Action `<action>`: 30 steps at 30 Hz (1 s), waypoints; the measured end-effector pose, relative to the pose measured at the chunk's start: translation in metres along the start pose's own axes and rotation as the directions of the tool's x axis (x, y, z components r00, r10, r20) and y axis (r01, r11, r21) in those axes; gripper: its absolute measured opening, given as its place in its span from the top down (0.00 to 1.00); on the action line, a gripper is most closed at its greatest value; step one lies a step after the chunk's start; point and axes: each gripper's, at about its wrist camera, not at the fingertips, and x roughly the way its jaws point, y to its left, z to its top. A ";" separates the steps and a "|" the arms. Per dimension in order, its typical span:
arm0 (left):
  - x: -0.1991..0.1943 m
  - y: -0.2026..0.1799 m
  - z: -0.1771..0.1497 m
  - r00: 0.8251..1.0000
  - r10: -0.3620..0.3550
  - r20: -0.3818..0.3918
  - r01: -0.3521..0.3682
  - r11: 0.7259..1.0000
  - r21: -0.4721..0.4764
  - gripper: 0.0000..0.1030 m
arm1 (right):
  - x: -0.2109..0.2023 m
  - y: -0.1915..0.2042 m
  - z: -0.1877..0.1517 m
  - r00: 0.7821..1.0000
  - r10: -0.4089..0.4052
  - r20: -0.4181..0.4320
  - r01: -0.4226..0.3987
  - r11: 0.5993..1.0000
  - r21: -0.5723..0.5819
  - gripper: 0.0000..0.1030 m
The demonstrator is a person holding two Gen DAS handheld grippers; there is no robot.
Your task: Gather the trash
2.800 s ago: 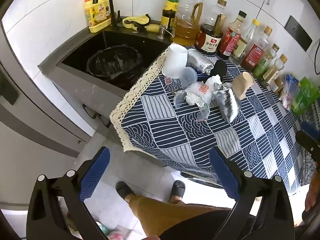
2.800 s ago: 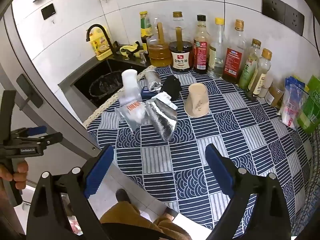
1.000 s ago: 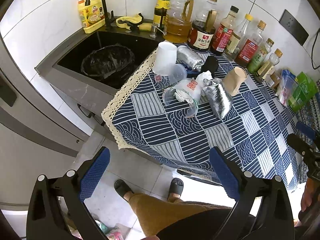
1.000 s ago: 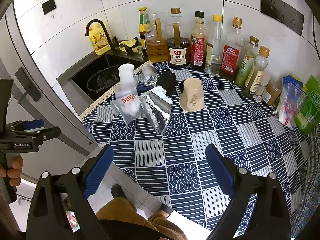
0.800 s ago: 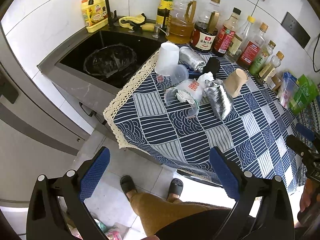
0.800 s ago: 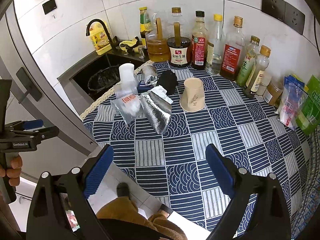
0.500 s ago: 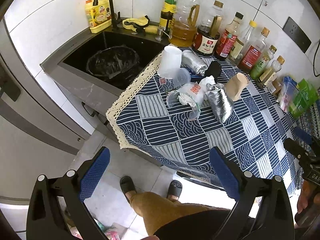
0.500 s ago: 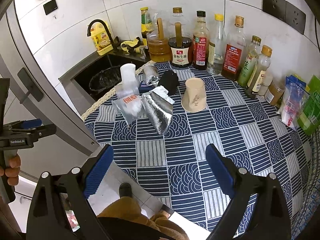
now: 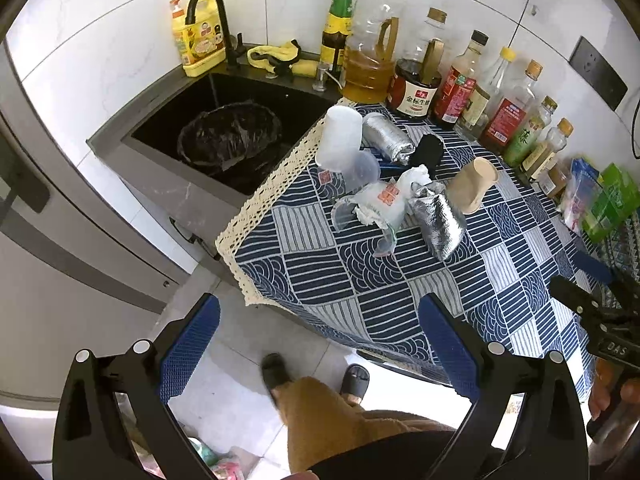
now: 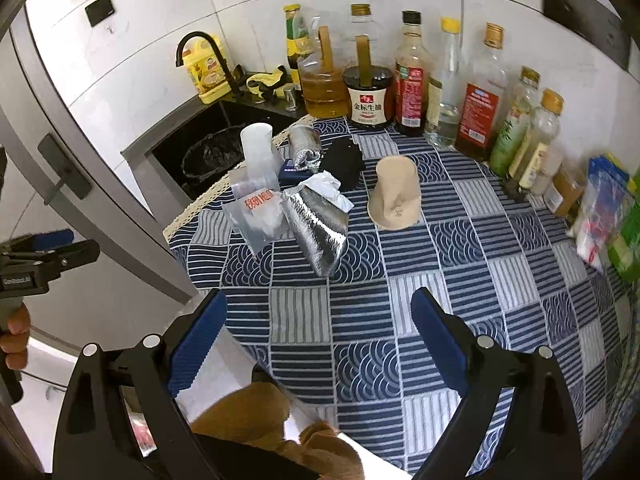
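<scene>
Nearest the cameras, off the front edge of the tabletop [image 10: 360, 320], both tongs hung in the air above the floor and the person's slippered feet. The left tongs [image 9: 320, 344] and the right tongs [image 10: 320, 332] each stood spread wide, blue pads well apart, gripping nothing and touching nothing.

Farther in, the trash lay bunched toward the sink-side corner of the patterned cloth: a silver foil pouch [image 10: 318, 232] on its side, a crumpled clear plastic bag [image 10: 258, 210] just beside it, a wad of white tissue [image 10: 328, 188], an upturned paper cup [image 10: 394, 196] standing a little apart, then a foil roll [image 10: 304, 148], a black wad [image 10: 344, 162] and a translucent cup [image 10: 258, 148] near the lace edge. Beyond that edge sat the lined bin [image 9: 230, 134] in the sink.

The likely trouble: the pieces overlapped, so a grab at the pouch could drag the bag or tissue off the tabletop. A careless reach could also knock the bottles [image 10: 408, 76] ranged along the wall.
</scene>
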 end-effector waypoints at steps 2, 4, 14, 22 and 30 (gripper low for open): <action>0.004 -0.002 0.005 1.000 0.004 -0.012 -0.004 1.000 0.005 0.07 | 0.007 0.000 0.006 1.000 0.006 -0.023 -0.006 1.000 -0.013 0.11; 0.008 -0.004 0.012 1.000 0.004 -0.015 -0.003 1.000 0.016 0.07 | 0.015 -0.004 0.012 0.999 0.025 -0.037 -0.025 1.000 0.003 0.11; 0.067 -0.012 0.048 0.994 -0.025 -0.108 0.039 0.991 0.127 0.07 | 0.097 -0.014 0.059 0.965 0.177 -0.195 -0.187 0.982 -0.033 0.11; 0.141 -0.020 0.072 0.968 -0.062 -0.242 0.115 0.971 0.209 0.07 | 0.152 -0.019 0.078 0.931 0.255 -0.262 -0.310 0.931 -0.194 0.16; 0.179 -0.043 0.078 0.937 -0.096 -0.336 0.201 0.935 0.291 0.07 | 0.190 -0.009 0.081 0.917 0.179 -0.356 -0.291 0.912 -0.291 0.25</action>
